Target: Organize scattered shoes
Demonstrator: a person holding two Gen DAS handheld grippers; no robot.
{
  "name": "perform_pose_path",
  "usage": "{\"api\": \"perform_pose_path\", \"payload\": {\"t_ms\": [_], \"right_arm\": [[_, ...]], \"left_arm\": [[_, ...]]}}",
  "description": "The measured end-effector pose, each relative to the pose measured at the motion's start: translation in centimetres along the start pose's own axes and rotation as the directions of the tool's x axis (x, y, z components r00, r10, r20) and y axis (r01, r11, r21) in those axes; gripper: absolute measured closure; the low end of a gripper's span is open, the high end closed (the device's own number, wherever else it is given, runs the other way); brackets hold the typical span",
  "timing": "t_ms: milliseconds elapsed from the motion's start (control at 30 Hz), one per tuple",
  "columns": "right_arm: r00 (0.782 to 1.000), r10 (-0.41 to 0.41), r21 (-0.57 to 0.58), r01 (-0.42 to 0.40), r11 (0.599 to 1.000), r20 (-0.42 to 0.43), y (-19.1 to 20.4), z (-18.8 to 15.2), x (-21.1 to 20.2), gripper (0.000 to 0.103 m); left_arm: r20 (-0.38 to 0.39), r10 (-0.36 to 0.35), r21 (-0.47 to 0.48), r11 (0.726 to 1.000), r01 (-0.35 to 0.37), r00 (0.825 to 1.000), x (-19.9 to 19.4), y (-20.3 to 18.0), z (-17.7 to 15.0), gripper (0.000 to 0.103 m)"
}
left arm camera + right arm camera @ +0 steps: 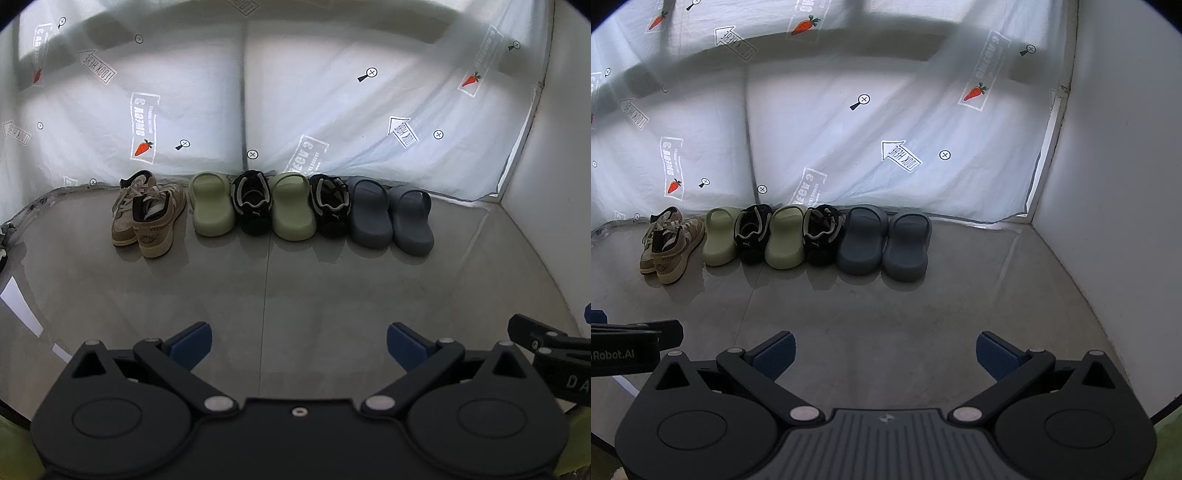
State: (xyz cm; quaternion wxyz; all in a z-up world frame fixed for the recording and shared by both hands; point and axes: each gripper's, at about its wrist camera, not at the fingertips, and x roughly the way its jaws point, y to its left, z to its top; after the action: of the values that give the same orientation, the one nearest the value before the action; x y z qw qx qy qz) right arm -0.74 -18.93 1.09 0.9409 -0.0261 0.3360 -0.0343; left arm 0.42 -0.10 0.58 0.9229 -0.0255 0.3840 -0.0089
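Hovering jaws: left gripper (299, 341) and right gripper (885, 350) both gape fully, holding nothing.
Row risk: green slides (212, 206) and black sneakers (253, 203) alternate at the floor's back edge; lifting one could topple neighbours.

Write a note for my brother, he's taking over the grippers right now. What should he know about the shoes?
Left gripper: open, empty, above bare floor.
Right gripper: open, empty, also short of the shoes.
Shoes stand in a row along the sheet: tan sneakers overlapping at the left end, then green slide, black sneaker, green slide, black sneaker, two grey slides.
Done: grey pair is together.
Left: green and black shoes alternate, so pair them up; straighten the tan sneakers.
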Motion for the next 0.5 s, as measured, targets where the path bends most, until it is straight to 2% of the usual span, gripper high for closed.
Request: {"api": "perform_pose_path", "payload": {"t_ms": [500], "right_arm": [[1.000,0.005,-0.007,-0.005,1.000,0.000,-0.28,0.16,0.00,0.000]], "left_arm": [[-0.002,0.011,0.000,1.000,-0.011,1.000,0.01,-0.44,0.10,0.001]]}}
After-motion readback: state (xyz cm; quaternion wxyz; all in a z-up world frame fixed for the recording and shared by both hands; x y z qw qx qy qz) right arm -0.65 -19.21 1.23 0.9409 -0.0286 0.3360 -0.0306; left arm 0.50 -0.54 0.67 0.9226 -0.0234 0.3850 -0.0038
